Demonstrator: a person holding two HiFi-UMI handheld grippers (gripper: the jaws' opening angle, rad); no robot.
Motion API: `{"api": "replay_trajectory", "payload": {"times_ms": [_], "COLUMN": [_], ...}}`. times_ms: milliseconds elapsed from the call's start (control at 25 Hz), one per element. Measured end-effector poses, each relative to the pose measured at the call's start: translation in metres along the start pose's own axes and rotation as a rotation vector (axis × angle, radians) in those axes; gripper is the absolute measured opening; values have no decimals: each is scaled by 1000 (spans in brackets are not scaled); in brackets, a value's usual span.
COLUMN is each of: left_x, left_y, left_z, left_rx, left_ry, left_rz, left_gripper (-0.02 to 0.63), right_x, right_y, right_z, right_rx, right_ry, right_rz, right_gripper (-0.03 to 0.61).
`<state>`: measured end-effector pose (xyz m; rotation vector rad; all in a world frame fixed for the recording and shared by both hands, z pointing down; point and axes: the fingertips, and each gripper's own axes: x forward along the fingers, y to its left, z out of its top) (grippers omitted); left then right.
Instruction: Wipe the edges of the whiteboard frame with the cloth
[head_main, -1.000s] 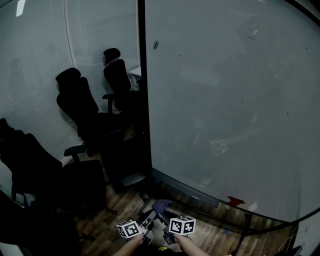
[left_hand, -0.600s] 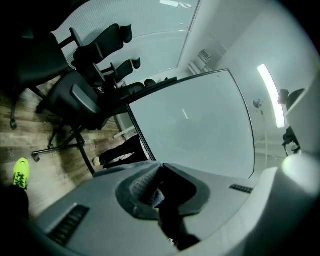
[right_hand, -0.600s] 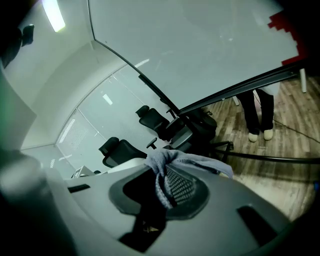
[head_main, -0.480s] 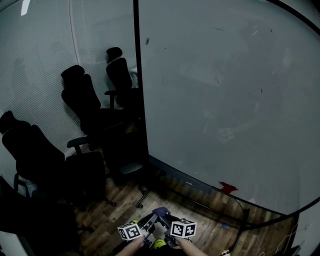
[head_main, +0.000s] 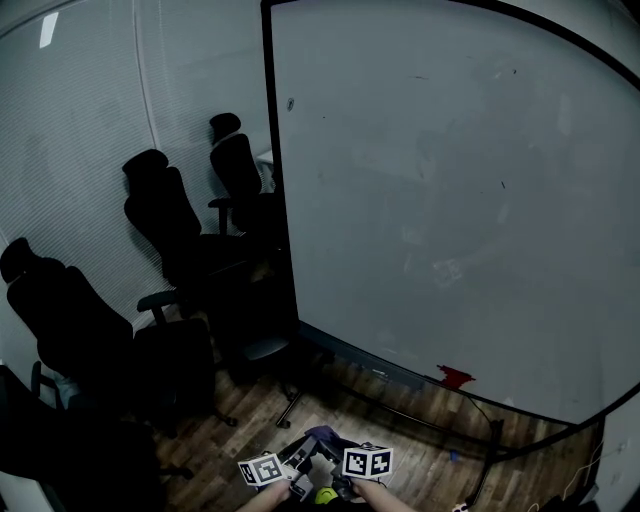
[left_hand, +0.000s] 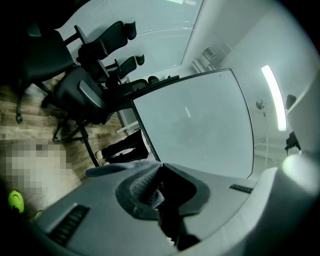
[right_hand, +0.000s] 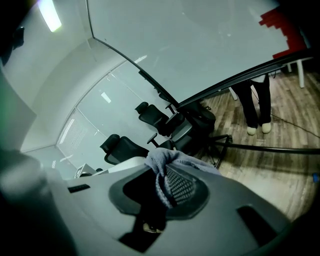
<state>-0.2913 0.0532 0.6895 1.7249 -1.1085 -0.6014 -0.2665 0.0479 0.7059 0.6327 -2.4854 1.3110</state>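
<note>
right gripper (right_hand: 167, 182) clenched on bunched cloth (right_hand: 162, 160) | left gripper (left_hand: 155, 190) seems to pinch its other end, likely to ready a wiping fold | both low, short of whiteboard (head_main: 450, 200) | frame (head_main: 283, 200) not yet touched

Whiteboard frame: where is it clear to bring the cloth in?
Open: the frame at its upper left edge, above the office chairs; also the wood floor before the bottom rail. Crowded: the lower left edge, where chairs crowd close.
</note>
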Motion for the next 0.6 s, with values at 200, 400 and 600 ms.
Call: {"api": "replay_trajectory", "payload": {"times_ms": [200,400,600], "left_x": [4,8,5], "left_y": [5,3,7], "left_z": [8,20,19], "left_rx": [-9,-5,-14], "left_ry": [15,4,8], "left_rz": [1,-19,-21], "left_gripper": [31,31,31], "right_x": [11,15,19], "right_y": [-3,1,1], "right_z": [2,13,8], "right_rx": [26,19,10], "right_ry": [25,6,20], "right_rz": [10,14,9], "right_gripper": [69,69,69]}}
